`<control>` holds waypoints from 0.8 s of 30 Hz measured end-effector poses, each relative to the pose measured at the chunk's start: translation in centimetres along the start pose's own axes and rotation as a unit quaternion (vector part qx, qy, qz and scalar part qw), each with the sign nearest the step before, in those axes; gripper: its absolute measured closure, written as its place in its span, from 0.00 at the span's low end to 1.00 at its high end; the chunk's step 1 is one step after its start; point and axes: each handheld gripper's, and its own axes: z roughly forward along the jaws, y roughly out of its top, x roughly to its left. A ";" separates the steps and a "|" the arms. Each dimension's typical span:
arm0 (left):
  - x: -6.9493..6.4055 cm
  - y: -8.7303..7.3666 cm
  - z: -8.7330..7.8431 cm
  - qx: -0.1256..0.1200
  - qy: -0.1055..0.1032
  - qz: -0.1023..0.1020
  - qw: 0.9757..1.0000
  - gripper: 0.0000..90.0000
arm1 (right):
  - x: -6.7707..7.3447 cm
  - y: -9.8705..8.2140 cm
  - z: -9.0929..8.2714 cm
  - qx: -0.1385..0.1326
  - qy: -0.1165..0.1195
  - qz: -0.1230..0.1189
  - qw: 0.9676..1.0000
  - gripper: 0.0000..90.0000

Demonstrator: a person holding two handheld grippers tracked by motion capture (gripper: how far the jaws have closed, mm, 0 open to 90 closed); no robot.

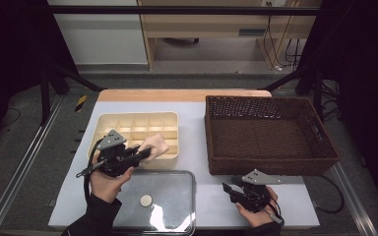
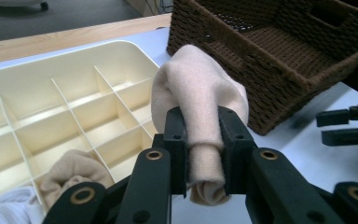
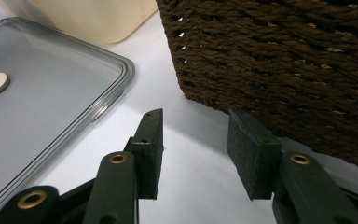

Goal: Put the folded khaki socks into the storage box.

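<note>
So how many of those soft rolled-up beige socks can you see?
2: one rolled beige sock clamped in the left gripper above the cream divided tray, another lying in a near compartment. More may be hidden.

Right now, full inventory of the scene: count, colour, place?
rolled sock: 1, beige, clamped in the left gripper above the organiser.
divided organiser: 1, cream, table's left half; beige and white fabric in near cells.
wicker basket: 1, dark brown, table's right half.
clear lid: 1, transparent with a round pale disc, near edge.
table: 1, white top, wood strip at far edge.
left gripper: 1, black, shut on the sock.
right gripper: 1, black, jaws open, nothing between, beside the basket.
hands: 2, dark sleeves, from the bottom.
</note>
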 end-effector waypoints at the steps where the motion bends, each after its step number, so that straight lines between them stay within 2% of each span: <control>1: 0.1 0.1 0.1 0.001 0.003 -0.001 1.000 0.83 | 0.0 0.0 0.0 0.000 0.000 0.000 1.000 0.63; 11: 2.4 0.4 2.6 0.031 0.034 -0.008 0.999 0.83 | 0.1 0.0 0.2 0.007 0.007 -0.001 1.000 0.63; 19: 3.5 0.2 4.7 0.071 0.056 -0.006 0.996 0.83 | 0.0 -0.1 0.4 0.013 0.011 0.003 1.000 0.64; 24: 4.2 -0.4 5.2 0.095 0.057 -0.012 0.994 0.83 | 0.0 -0.1 0.5 0.014 0.013 0.001 1.000 0.64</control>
